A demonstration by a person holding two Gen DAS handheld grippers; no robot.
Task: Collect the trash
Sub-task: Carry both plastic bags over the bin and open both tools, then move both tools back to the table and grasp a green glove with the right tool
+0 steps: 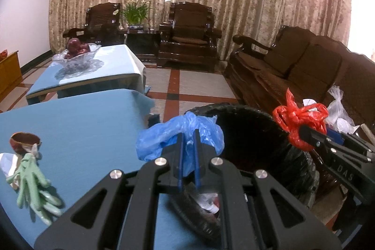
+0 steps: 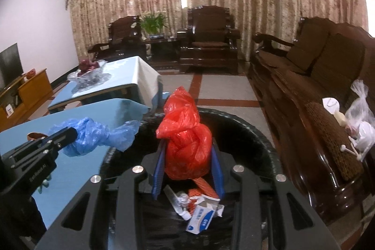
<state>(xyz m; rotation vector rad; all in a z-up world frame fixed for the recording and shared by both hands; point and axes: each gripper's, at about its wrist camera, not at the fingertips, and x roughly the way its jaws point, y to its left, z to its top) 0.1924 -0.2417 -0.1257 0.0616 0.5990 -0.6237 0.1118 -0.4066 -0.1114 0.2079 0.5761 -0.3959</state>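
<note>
A black bin (image 2: 246, 130) stands by the blue table's (image 1: 77, 123) near edge so trash drops straight in. The right gripper (image 2: 187, 170) grasps a red bag (image 2: 185, 139) above its mouth; the left gripper (image 1: 188, 144) is clenched on a blue bag (image 1: 180, 132) at the rim.
</note>
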